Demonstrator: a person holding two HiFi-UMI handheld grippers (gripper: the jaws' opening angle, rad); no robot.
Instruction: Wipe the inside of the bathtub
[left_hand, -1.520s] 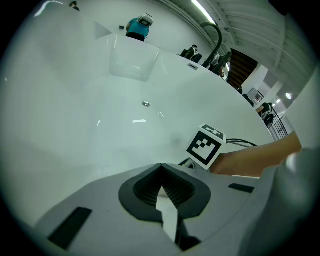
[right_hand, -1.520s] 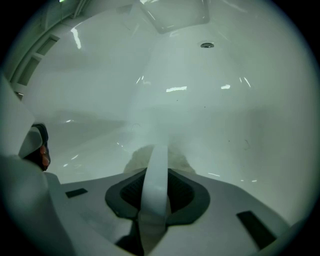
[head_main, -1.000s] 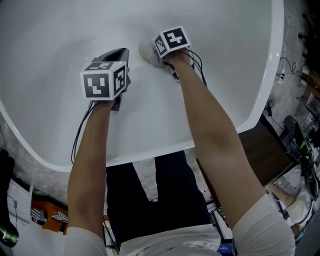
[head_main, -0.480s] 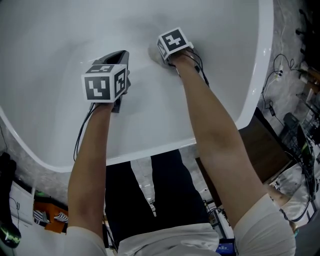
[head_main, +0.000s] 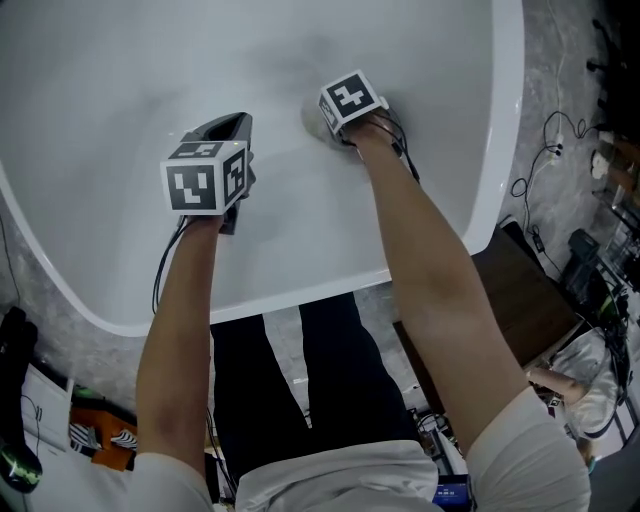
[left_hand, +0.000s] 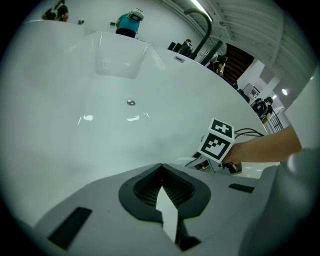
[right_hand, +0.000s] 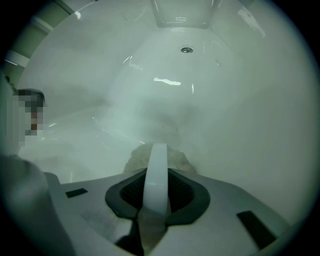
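Two claws are in the bathtub (head_main: 120, 80), but only one is working. The right claw (right_hand: 158, 150) is clamped on a bunched pale cloth (right_hand: 131, 161). The wad sticks out just past the tips and looks pressed on the tub's inner wall. The left claw (head_main: 231, 125) is pinched together with nothing in it. It sits beside the right one, near but apart, and I can't tell if it touches the surface.

Step in hand, my read: wiping the near sloped wall. To do it well:
- Hold the cloth flat-on so the wad, not the hard tips, meets the enamel.
- Use even pressure and overlapping passes.
- Work from the wall toward the drain (right_hand: 186, 50) so residue goes one way.
- Cover the hazy patch ahead of the cloth in the right gripper view, which probably needs a pass.
- Park the left claw out of the stroke path.

Geometry: the tub surface is directly under and in front of both claws. The drain is well ahead of the right claw. The rim (head_main: 505, 160) is off to the right of the right forearm (head_main: 420, 250).
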